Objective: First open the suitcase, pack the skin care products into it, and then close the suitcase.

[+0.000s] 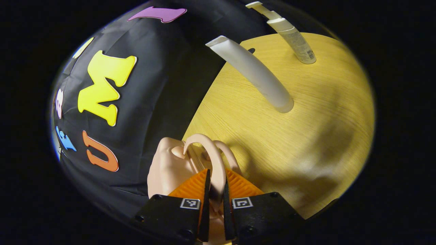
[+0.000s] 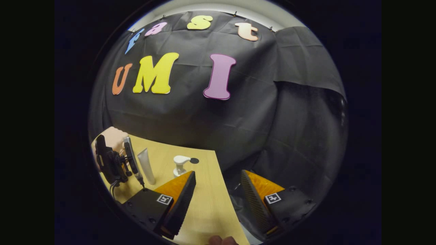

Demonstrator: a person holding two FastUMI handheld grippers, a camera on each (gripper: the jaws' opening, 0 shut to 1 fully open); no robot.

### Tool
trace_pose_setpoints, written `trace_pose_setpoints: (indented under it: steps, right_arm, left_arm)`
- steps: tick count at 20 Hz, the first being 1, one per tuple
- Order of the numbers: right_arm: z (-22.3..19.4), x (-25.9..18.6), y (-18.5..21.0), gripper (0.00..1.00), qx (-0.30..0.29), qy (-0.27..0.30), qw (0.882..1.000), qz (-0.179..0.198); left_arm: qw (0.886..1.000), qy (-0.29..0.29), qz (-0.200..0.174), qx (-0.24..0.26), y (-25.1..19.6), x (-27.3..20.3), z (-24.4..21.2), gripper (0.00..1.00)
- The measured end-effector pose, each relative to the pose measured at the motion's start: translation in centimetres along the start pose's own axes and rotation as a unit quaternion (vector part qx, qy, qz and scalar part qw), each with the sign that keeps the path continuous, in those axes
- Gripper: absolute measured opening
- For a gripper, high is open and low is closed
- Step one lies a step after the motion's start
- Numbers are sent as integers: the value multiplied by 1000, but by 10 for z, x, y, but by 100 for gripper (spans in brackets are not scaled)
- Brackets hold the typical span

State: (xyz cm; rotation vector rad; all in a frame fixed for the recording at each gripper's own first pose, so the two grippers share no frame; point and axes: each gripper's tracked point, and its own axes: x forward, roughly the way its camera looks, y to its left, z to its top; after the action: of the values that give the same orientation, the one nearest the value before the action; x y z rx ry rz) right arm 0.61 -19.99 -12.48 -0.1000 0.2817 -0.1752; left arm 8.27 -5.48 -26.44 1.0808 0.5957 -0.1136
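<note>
A small pink suitcase [image 1: 167, 170] lies at the edge of the wooden table [image 1: 306, 119]. My left gripper [image 1: 215, 177] is shut on its arched pink handle [image 1: 207, 146]. Beyond it stand a white tube [image 1: 255, 73] and a white pump bottle [image 1: 294, 37]. In the right gripper view, my right gripper [image 2: 218, 177] is open with nothing between its fingers, hovering over the table's [image 2: 207, 204] right edge. Farther left are the pump bottle [image 2: 180, 165], the tube [image 2: 146, 165], the left gripper [image 2: 109, 160] and the pink suitcase [image 2: 114, 136] behind it.
The booth's black cloth wall rises close behind the table. A small dark round spot [image 2: 194, 160] sits on the tabletop near the pump bottle. A fingertip [image 2: 221, 241] shows at the bottom of the right gripper view.
</note>
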Motion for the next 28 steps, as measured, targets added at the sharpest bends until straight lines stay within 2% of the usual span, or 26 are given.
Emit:
trace_pose_setpoints:
  steps: [1,5,9,11,13,15,17,20,25,28]
  right_arm:
    - [1,0,1,80,2,-1,1000,1]
    - [14,-2,5,78,6,-15,1000,-1]
    - [29,-10,25,80,7,-27,1000,0]
    - [43,-18,39,80,4,-39,999,0]
    - [58,-26,59,81,2,-51,999,6]
    - [73,-31,83,80,-4,-61,998,14]
    - [84,-38,109,80,-12,-69,997,28]
    - [98,-44,146,80,-13,-72,996,43]
    - [118,-54,198,80,-38,-83,994,56]
    - [120,-60,226,80,-56,-78,993,63]
  left_arm:
    - [1000,-2,1,-7,2,-1,0,14]
    - [998,-25,8,-55,26,-17,3,3]
    - [992,-67,8,-104,58,-46,8,3]
    - [985,-80,4,-152,82,-60,6,3]
    - [971,-108,3,-214,125,-73,-1,3]
    - [951,-135,17,-276,176,-86,-16,3]
    - [932,-140,32,-333,224,-93,-49,2]
    - [909,-138,65,-388,287,-88,-110,3]
    - [864,-138,97,-475,324,-59,-232,3]
    - [852,-123,93,-499,324,-17,-305,3]
